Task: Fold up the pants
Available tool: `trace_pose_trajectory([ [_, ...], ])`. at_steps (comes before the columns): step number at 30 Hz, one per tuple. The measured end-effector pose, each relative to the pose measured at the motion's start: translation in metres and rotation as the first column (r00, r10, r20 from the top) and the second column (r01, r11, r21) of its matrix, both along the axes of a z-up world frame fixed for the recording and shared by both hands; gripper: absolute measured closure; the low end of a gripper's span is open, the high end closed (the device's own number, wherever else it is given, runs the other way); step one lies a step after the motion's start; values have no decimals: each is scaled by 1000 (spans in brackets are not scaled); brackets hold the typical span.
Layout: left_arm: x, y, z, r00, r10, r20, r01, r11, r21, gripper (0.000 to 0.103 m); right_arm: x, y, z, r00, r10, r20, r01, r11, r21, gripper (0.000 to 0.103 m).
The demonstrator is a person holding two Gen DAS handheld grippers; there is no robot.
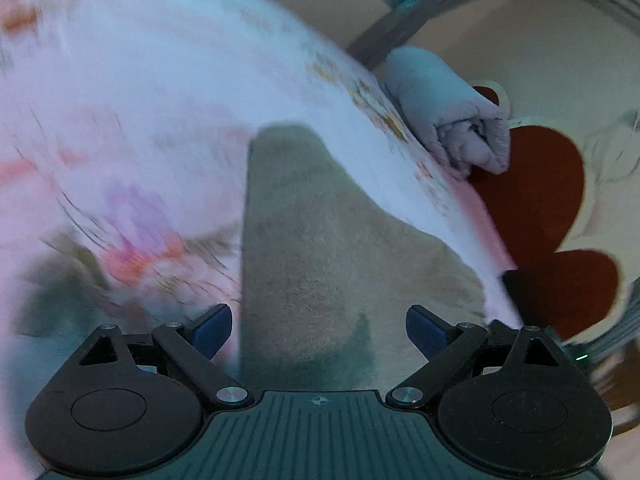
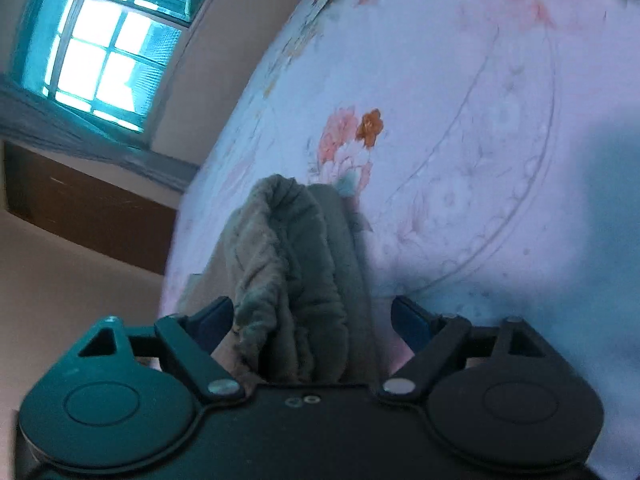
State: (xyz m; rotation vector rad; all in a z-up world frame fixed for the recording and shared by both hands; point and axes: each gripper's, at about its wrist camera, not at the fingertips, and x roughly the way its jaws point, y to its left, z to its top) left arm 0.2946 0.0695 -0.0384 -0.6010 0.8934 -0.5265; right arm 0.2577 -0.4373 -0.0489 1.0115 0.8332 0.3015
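between the spread jaws of the right gripper (image 2: 312, 322) sits a bunched, ribbed end of the pants (image 2: 292, 264), grey-green fleece heaped up and running straight away from the claw along its pointing line; the pads stand clear of the cloth on both sides, nothing clamped. left gripper (image 1: 319, 330) likewise stands wide apart and empty, with a flat, tapering stretch of the pants (image 1: 316, 240) lying directly ahead, its long axis leading away from the claw toward a narrower far end. garment rests on the floral bedsheet (image 2: 460, 140), near the bed's edge in the left view, where a rolled pale cloth (image 1: 452, 120) lies well apart. judgement: each claw is already aligned over its own end; the right is nearer a grip, its cloth raised between the pads.
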Motion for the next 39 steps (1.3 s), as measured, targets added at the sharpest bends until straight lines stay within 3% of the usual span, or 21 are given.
trace_pose_trajectory([
  [2,10,-1,-9,1000,-17,-12,16,999,-29,10,6,-3,-6,999,39,-4,-39,997,70,27],
  [6,25,-6,-17,1000,-5,-15,4,999,-46,10,20,2,-10,993,119,-16,-118,991,59,36],
  [11,36,-22,-21,1000,11,0,-11,1000,-4,11,31,7,-14,988,157,-8,-156,984,83,36],
  [16,44,-12,-21,999,-2,-32,1,999,-49,15,38,-1,-13,981,196,-14,-193,974,118,40],
  [20,51,-14,-27,998,-35,-50,33,999,-38,15,45,8,-10,973,230,-27,-227,970,87,32],
  [21,54,-17,-28,997,-44,-56,41,998,-46,22,50,16,-6,965,258,-38,-256,965,50,33],
  [22,56,-18,-29,996,-51,-69,47,997,-55,55,53,23,-1,961,273,-46,-273,962,9,42],
  [23,59,-16,-34,993,-39,-109,33,998,-62,63,56,29,2,957,285,-51,-287,958,-23,53],
  [25,54,-15,-33,995,-46,-92,38,995,-88,77,53,36,13,952,306,-34,-308,948,-85,63],
  [32,46,-12,-8,999,-45,3,44,976,-213,79,56,54,73,914,394,94,-376,912,-162,66],
  [35,63,-3,14,998,-14,59,27,975,-219,79,80,65,99,896,422,140,-395,900,-185,66],
  [39,110,17,32,994,34,104,-12,979,-205,79,144,75,111,883,435,177,-408,897,-169,66],
])
